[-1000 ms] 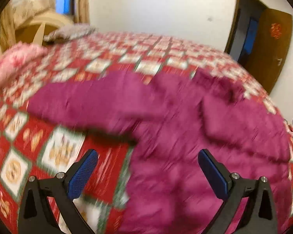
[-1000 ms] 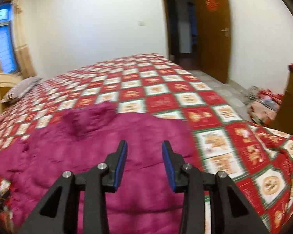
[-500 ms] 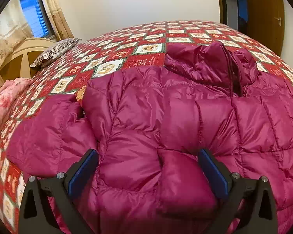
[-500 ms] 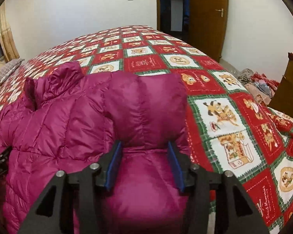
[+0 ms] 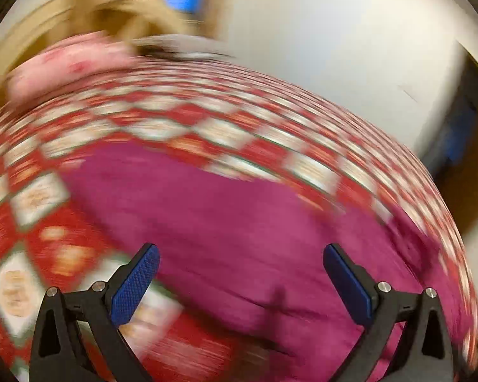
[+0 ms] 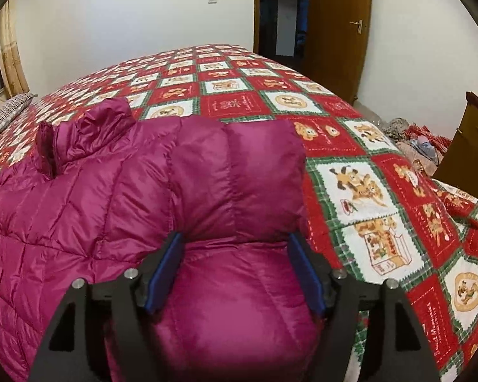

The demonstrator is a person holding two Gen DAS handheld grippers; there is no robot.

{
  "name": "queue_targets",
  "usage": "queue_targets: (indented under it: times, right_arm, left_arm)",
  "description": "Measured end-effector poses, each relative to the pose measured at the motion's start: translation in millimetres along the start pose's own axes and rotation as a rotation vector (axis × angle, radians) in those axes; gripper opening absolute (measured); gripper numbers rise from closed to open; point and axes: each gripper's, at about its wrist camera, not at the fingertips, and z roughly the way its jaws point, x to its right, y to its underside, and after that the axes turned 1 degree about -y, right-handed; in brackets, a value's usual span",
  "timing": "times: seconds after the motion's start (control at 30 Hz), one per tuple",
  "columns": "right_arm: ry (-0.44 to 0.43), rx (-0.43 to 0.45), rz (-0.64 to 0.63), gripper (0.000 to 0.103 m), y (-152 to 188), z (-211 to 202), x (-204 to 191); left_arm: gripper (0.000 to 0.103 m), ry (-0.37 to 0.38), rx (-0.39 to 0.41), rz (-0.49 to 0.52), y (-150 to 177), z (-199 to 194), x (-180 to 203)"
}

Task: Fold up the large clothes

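Magenta quilted puffer jacket [image 6: 118, 197] on the patchwork bed quilt [image 6: 360, 191]: light, puffy, slippery; grip its folded sleeve. Right gripper [image 6: 235, 270] fingers are opening around that sleeve; left gripper [image 5: 239, 286] fingers wide, empty.

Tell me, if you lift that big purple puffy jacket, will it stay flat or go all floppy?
Probably floppy: the jacket is soft quilted padding, and its sleeve already bulges between the opening right gripper. It likely feels light for its size. Its shiny fabric may slip from the pads.
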Motion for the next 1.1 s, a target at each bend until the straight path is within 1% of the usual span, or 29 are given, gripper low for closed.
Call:
queue_targets:
  times: [0.03, 0.07, 0.1, 0.17, 0.2, 0.27, 0.3, 0.33, 0.4, 0.43, 0.5, 0.53, 0.57, 0.6, 0.63, 0.67, 0.7, 0.77, 0.87, 0.93, 1.0, 1.1]
  right_arm:
    - [0.005, 0.001, -0.004, 0.072, 0.1, 0.0, -1.0]
    - [0.007, 0.001, -0.005, 0.072, 0.0, 0.0, -1.5]
    - [0.006, 0.001, -0.003, 0.072, 0.0, 0.2, -1.4]
    - [0.003, 0.001, 0.0, 0.073, 0.1, 0.1, -1.6]
    - [0.002, 0.001, 0.002, 0.073, 0.0, 0.3, -1.8]
    - [0.003, 0.001, 0.002, 0.073, 0.1, 0.5, -1.8]
    - [0.003, 0.001, 0.002, 0.073, 0.1, 0.6, -1.7]
    - [0.002, 0.001, 0.003, 0.073, 0.1, 0.9, -1.4]
    - [0.001, 0.0, 0.003, 0.073, 0.1, 0.7, -1.6]
    - [0.002, 0.001, 0.002, 0.073, 0.1, 0.4, -1.5]
    - [0.003, 0.001, 0.001, 0.073, 0.1, 0.7, -1.9]
    - [0.004, 0.001, 0.001, 0.073, 0.5, 0.5, -1.5]
    - [0.004, 0.001, 0.001, 0.073, 0.6, 0.7, -1.5]
    - [0.003, 0.0, 0.001, 0.073, 0.6, 0.8, -1.6]
    - [0.003, 0.0, 0.002, 0.074, 0.6, 1.0, -1.6]
    - [0.002, 0.0, 0.002, 0.074, 0.5, 0.7, -1.5]
    - [0.002, 0.001, 0.002, 0.074, 0.5, 0.8, -1.8]
    - [0.002, 0.0, 0.002, 0.074, 0.4, 0.9, -1.8]
    - [0.002, 0.0, 0.003, 0.074, 0.8, 0.7, -2.1]
    - [-0.001, -0.001, 0.005, 0.074, 0.8, 0.9, -1.8]
    - [-0.005, -0.001, 0.009, 0.074, 0.9, 1.3, -1.4]
    - [-0.012, 0.0, 0.014, 0.074, 0.7, 1.6, -0.5]
  left_arm:
    - [0.102, -0.057, 0.001, -0.072, -9.6, 5.9, -24.3]
    - [0.102, -0.121, -0.023, -0.149, -19.3, 15.9, -50.5]
    - [0.102, -0.15, -0.044, -0.201, -23.3, 22.7, -68.1]
    - [0.102, -0.182, -0.078, -0.331, -30.9, 43.3, -107.0]
    - [0.102, -0.197, -0.091, -0.352, -31.6, 50.2, -115.1]
    - [0.102, -0.223, -0.131, -0.337, -33.0, 66.0, -122.3]
    - [0.102, -0.241, -0.134, -0.296, -33.5, 70.9, -119.3]
    - [0.102, -0.267, -0.121, -0.238, -32.9, 73.1, -111.8]
    - [0.102, -0.278, -0.106, -0.127, -26.7, 78.7, -93.9]
    - [0.102, -0.295, -0.115, -0.085, -22.7, 82.4, -88.6]
    - [0.094, -0.337, -0.109, -0.039, -16.8, 87.3, -85.5]
    - [0.082, -0.335, -0.103, -0.023, -16.4, 87.2, -83.5]
    - [0.066, -0.321, -0.097, -0.017, -17.6, 86.0, -84.1]
    - [0.06, -0.312, -0.088, -0.013, -18.8, 84.5, -82.9]
    - [0.034, -0.284, -0.084, -0.012, -19.7, 83.6, -82.9]
    - [0.016, -0.213, -0.096, -0.018, -21.2, 84.5, -83.4]
    - [0.016, -0.202, -0.098, -0.025, -24.8, 88.4, -82.7]
    - [0.009, -0.177, -0.08, -0.028, -25.9, 83.9, -80.4]
    - [0.008, -0.125, -0.03, -0.019, -27.4, 68.0, -68.5]
    - [0.008, -0.073, 0.018, 0.0, -31.0, 48.4, -51.9]
    - [0.008, -0.039, 0.067, 0.035, -35.2, 28.6, -32.8]
    - [0.008, 0.029, 0.158, 0.119, -40.2, -9.6, 6.8]
